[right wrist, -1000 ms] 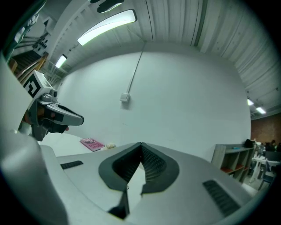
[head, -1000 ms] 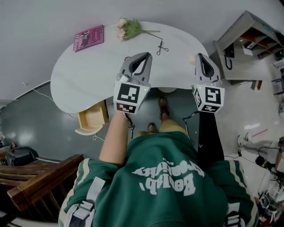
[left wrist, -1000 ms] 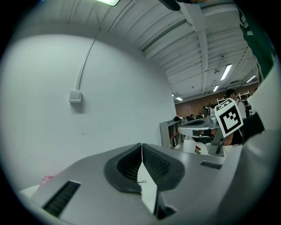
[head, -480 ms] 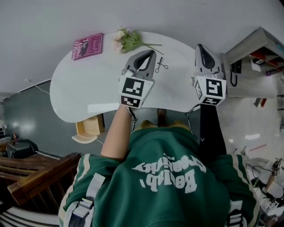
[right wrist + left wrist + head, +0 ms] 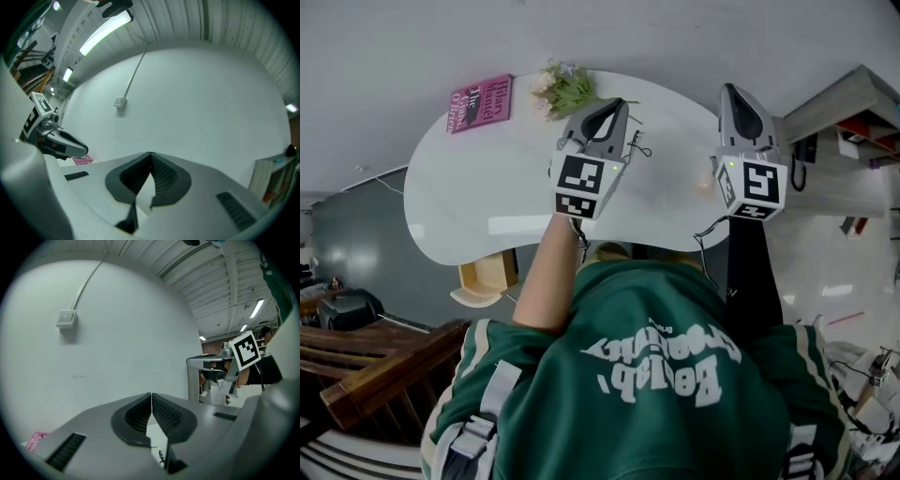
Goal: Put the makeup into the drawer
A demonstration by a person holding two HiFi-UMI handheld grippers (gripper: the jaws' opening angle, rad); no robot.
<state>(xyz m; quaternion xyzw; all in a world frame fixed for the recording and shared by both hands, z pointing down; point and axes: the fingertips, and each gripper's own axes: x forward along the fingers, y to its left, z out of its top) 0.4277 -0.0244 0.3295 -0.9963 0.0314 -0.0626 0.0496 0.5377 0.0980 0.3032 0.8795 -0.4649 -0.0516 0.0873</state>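
Both grippers hover over the white table (image 5: 469, 187). I read the left gripper (image 5: 615, 106) as closed, pads pressed together, nothing between. The right gripper (image 5: 734, 90) is the same: tips meeting, empty.

A small black scissor-handled makeup tool (image 5: 638, 145) lies just right of the left gripper, untouched. The open wooden drawer (image 5: 489, 270) sits behind and left of it, under the table edge. A pink book (image 5: 480, 101) and flowers (image 5: 562, 86) lie ahead-left.

On the worktop (image 5: 469, 206) before me, the book (image 5: 480, 103) lies far left, flowers (image 5: 562, 89) just right of it. A drawer (image 5: 487, 277) sticks out under my near-left edge; a shelf (image 5: 844, 103) stands right.
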